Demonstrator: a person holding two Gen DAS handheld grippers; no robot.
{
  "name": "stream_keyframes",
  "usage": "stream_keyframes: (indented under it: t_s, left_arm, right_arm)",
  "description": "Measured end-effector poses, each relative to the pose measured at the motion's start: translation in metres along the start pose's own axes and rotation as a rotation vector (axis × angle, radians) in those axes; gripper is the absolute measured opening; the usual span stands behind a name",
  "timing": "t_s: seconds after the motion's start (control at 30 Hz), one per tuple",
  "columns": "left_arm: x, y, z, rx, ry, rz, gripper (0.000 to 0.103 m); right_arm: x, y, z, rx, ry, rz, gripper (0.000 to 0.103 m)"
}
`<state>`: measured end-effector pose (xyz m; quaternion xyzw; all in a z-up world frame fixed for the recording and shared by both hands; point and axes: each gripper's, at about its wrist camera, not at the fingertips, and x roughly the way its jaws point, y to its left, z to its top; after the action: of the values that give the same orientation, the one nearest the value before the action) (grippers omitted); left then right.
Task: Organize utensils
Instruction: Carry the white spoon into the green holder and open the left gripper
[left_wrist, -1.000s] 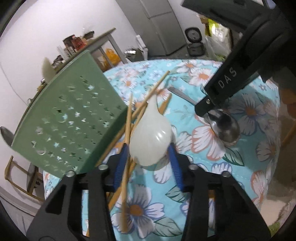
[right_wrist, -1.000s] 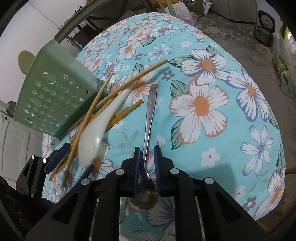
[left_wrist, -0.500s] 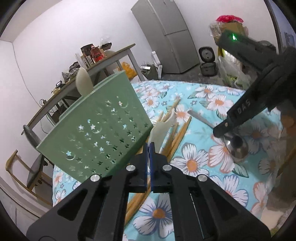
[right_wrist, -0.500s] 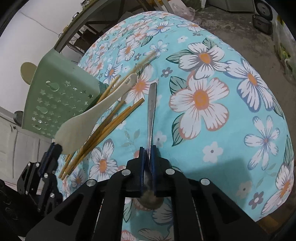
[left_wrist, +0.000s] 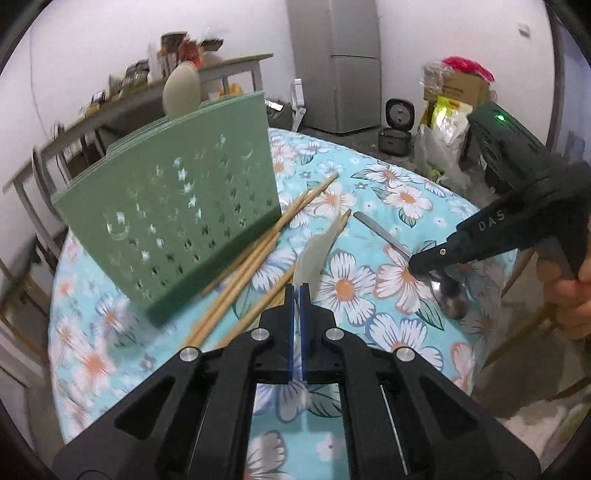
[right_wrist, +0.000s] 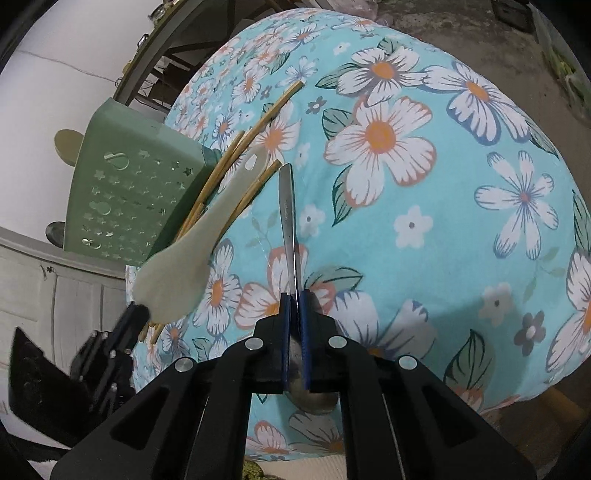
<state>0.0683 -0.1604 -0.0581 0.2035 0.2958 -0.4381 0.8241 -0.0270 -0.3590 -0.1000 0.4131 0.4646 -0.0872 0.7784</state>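
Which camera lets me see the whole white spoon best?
The right wrist view: the white spoon shows broadside, bowl to handle. In the left wrist view it is edge-on and blurred beyond the left gripper, which pinches it.

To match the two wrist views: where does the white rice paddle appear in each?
Left wrist: white rice paddle at centre, edge-on, rising from the left gripper.
Right wrist: white rice paddle at left of centre, broad face showing, over the chopsticks.
Shared landmark: green utensil holder.
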Motion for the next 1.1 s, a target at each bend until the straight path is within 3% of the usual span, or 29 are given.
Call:
stream_keyframes:
  t_s: [0.1, 0.2, 0.53, 0.73, 1.1]
  left_arm:
    - [0.003, 0.003, -0.003, -0.025, 0.007, -0.032, 0.004]
    - [0.011, 0.004, -0.007, -0.053, 0.024, -0.075, 0.014]
    - [0.046, 0.007, -0.017, -0.108, 0.1, -0.08, 0.014]
    - [0.017, 0.013, -0.008, -0.111, -0.007, -0.019, 0.002]
    - [-0.045, 0.03, 0.025, -0.103, -0.152, 0.049, 0.001]
  right_arm:
    - [0.0, 0.001, 0.0, -0.002, 0.003, -0.003, 0.006]
    - [0.001, 0.001, 0.001, 0.002, 0.004, -0.001, 0.006]
    - [0.003, -0.001, 0.003, 0.008, 0.004, 0.004, 0.006]
    - [0.003, -0.002, 0.001, 0.012, 0.0, 0.011, 0.006]
    - [0.0, -0.003, -0.002, 0.007, -0.016, 0.014, 0.005]
